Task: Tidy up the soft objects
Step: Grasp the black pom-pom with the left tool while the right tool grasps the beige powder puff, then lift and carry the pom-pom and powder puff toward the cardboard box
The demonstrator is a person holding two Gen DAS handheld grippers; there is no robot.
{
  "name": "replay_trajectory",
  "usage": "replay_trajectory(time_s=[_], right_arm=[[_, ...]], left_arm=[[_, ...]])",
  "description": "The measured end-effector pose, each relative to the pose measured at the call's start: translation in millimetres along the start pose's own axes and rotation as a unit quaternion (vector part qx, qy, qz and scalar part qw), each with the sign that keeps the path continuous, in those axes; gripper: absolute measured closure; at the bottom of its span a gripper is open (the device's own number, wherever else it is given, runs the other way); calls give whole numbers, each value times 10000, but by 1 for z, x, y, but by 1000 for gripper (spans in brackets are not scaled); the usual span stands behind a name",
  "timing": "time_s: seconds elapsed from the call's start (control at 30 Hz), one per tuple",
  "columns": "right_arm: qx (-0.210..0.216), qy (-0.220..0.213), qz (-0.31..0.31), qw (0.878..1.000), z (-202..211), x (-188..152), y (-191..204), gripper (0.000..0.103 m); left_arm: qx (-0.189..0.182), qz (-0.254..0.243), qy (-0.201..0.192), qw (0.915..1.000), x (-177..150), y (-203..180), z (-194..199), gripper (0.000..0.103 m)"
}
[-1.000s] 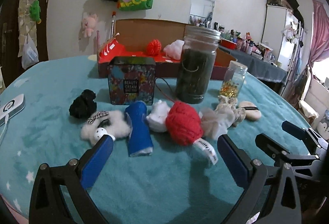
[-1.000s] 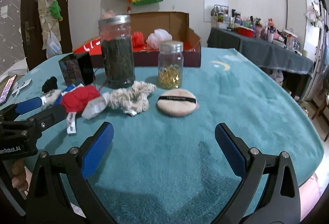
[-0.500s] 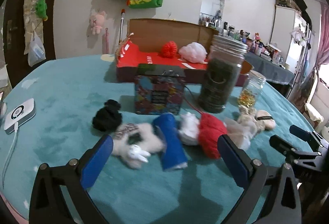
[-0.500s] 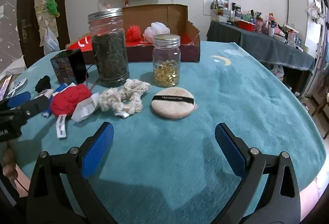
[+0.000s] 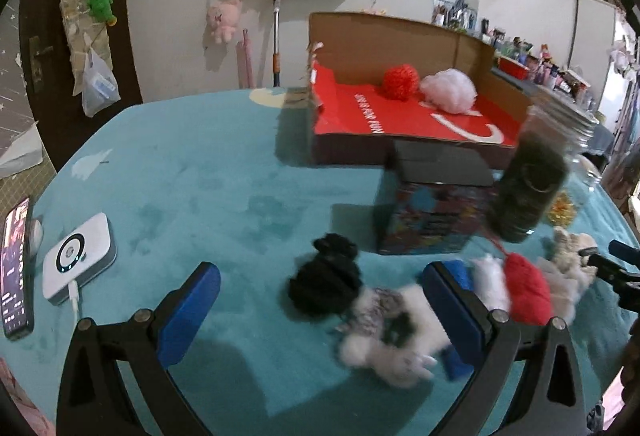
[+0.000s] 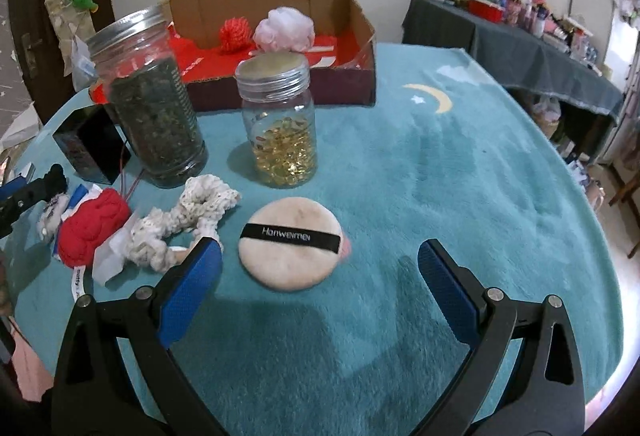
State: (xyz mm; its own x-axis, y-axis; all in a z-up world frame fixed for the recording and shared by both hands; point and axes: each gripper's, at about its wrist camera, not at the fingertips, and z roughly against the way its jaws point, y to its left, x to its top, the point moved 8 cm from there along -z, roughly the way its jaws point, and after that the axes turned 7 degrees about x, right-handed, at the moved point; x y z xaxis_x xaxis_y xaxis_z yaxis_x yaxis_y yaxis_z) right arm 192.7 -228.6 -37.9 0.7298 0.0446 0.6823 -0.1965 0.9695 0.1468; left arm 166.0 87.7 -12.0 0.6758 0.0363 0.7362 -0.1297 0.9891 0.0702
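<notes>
Left wrist view. The left tongs [image 5: 320, 300] are standing spread wide at the bottom of the frame, pinching nothing, hovering over the teal counter [image 5: 192, 175]. Between and just beyond the blue fingers [image 5: 188, 312], a black scrunchie [image 5: 326, 282] is lying right of centre, touching a blurred white plush toy [image 5: 394, 332] below it. A red knitted ball [image 5: 526, 294] is sitting at the right, beside a white fluffy piece [image 5: 490, 282]. Behind them a patterned tin box [image 5: 434, 211] and a dark jar [image 5: 528, 187] are standing upright. A cardboard box [image 5: 400, 119] with a red lining is occupying the upper centre, holding a red pompom [image 5: 401, 81] and a pink-white puff [image 5: 450, 91]. A white power bank [image 5: 78, 256] and a phone [image 5: 16, 264] are lying at the left edge.

Right wrist view. The right tongs [image 6: 320, 284] are likewise held spread, gripping nothing. A round powder puff [image 6: 292, 244] with a black band is lying between the fingers, just beyond their tips. A cream scrunchie [image 6: 188, 215] is resting to its left, touching the left finger's tip region and the red knitted ball [image 6: 94, 228]. A small jar of golden capsules [image 6: 282, 127] and the dark jar [image 6: 150, 103] are standing upright at centre left, with the cardboard box [image 6: 280, 31] behind them.
</notes>
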Motion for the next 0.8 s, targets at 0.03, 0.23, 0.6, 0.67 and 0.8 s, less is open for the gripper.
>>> replay_trajectory(time_s=[0.03, 0.23, 0.6, 0.67, 0.8], right_arm=[[23, 25, 7, 10000, -2, 2, -1, 3], [377, 216, 66, 9990, -14, 5, 3, 46], [569, -93, 348, 9977, 5, 11, 18, 94], [608, -127, 370, 9974, 7, 12, 20, 94], [739, -277, 354, 9963, 16, 19, 26, 94]], left_arm=[[4, -7, 77, 10000, 0, 1, -5, 4], [-246, -94, 504, 9984, -8, 1, -28, 58], [-636, -300, 67, 9975, 3, -25, 11, 74], [-810, -391, -5, 9959, 5, -36, 20, 74], [-1237, -671, -135, 9900, 6, -68, 38, 74]])
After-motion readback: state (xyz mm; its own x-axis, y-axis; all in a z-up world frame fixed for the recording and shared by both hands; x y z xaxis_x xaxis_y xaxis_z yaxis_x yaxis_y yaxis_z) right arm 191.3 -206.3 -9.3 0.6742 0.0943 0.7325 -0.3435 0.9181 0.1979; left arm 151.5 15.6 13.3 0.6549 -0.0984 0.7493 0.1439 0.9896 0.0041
